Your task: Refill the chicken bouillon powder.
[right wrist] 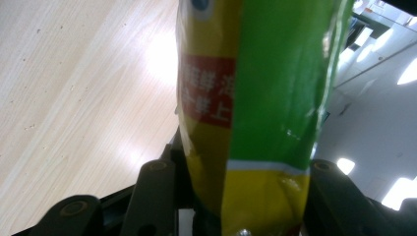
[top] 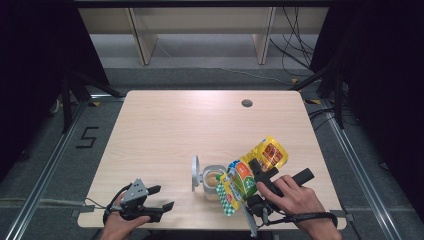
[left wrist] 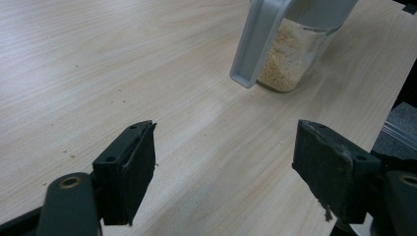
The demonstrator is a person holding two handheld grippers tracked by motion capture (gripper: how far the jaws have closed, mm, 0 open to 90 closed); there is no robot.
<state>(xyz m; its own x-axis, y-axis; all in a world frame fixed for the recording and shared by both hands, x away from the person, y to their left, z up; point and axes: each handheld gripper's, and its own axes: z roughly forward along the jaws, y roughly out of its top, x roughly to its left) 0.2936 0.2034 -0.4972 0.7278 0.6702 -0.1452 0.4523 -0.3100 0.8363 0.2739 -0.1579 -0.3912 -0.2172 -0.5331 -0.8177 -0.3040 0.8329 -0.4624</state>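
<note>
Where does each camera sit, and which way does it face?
High view: above the person's side, facing forward and down on the table; both hands and claws show.
Left gripper view: on the left claw, facing the glass jar; open jaws show.
Right gripper view: on the right claw, facing the snack bag.
Shared: jar, bag.

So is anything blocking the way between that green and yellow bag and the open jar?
Nothing visible does. The right gripper holds the bag tilted just right of the jar, whose flip lid stands open on the far left side, away from the bag.
</note>
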